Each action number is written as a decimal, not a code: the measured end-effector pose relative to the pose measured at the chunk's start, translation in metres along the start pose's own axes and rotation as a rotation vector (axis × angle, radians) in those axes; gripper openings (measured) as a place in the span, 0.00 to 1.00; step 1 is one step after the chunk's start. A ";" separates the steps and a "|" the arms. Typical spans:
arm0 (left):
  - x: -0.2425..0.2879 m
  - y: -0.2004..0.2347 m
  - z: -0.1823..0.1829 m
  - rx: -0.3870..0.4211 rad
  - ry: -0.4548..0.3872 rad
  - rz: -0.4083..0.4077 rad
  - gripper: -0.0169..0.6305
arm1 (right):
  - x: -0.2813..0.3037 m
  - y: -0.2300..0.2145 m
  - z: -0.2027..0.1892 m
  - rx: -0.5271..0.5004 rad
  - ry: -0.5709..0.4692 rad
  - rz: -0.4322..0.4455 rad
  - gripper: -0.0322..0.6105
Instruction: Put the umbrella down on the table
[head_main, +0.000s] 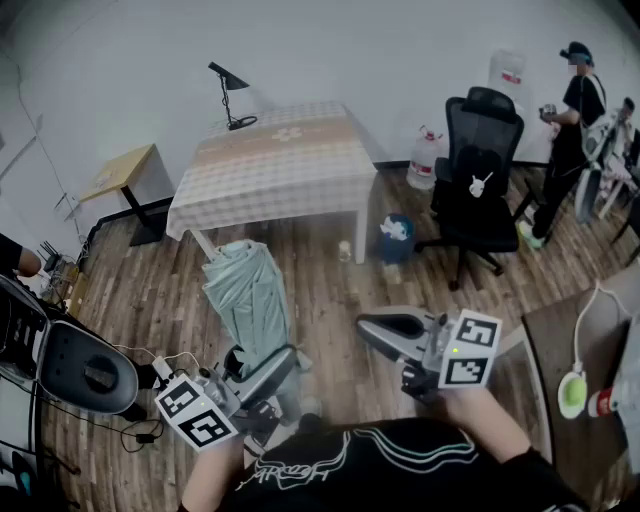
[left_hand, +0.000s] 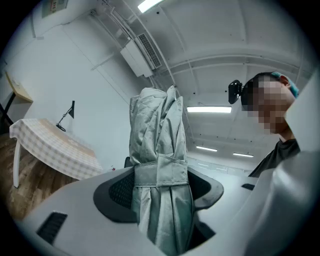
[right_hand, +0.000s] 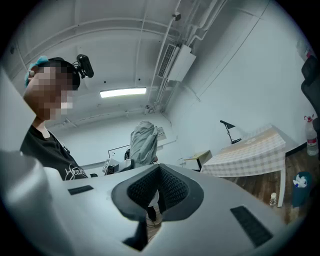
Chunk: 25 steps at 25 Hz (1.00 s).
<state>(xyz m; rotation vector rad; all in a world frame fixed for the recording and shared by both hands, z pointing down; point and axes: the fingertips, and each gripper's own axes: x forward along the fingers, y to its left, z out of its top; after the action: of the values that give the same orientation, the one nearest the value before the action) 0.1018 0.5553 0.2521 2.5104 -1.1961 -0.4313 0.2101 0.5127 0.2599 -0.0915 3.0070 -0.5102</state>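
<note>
A folded pale green umbrella (head_main: 246, 297) stands upright over the wooden floor, its strap wrapped round the cloth (left_hand: 160, 172). My left gripper (head_main: 268, 364) is shut on its lower part, with the dark pads pressing both sides of the bundle (left_hand: 159, 200). My right gripper (head_main: 384, 331) is held to the right of it, apart from the umbrella, jaws shut with nothing between them (right_hand: 158, 186). From the right gripper view the umbrella (right_hand: 144, 143) shows beyond the pads. The table (head_main: 275, 165) with a checked cloth stands farther ahead.
A black desk lamp (head_main: 229, 92) stands on the table's far left corner. A black office chair (head_main: 480, 170), a blue bin (head_main: 396, 236) and a water jug (head_main: 425, 160) are to the table's right. A small wooden side table (head_main: 121, 170) is left; people (head_main: 573, 120) stand at back right.
</note>
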 end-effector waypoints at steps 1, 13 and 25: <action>0.000 -0.004 -0.001 0.004 0.000 -0.001 0.43 | -0.003 0.002 0.000 -0.004 0.001 -0.001 0.07; -0.006 -0.023 -0.004 0.023 0.006 0.009 0.43 | -0.015 0.012 -0.002 -0.005 -0.002 -0.024 0.07; -0.011 0.013 -0.010 -0.013 0.017 0.040 0.43 | 0.003 -0.013 -0.015 0.066 -0.004 -0.029 0.07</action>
<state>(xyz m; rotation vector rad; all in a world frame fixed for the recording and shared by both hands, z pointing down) 0.0903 0.5583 0.2678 2.4701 -1.2312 -0.4053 0.2058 0.5050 0.2780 -0.1309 2.9856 -0.6105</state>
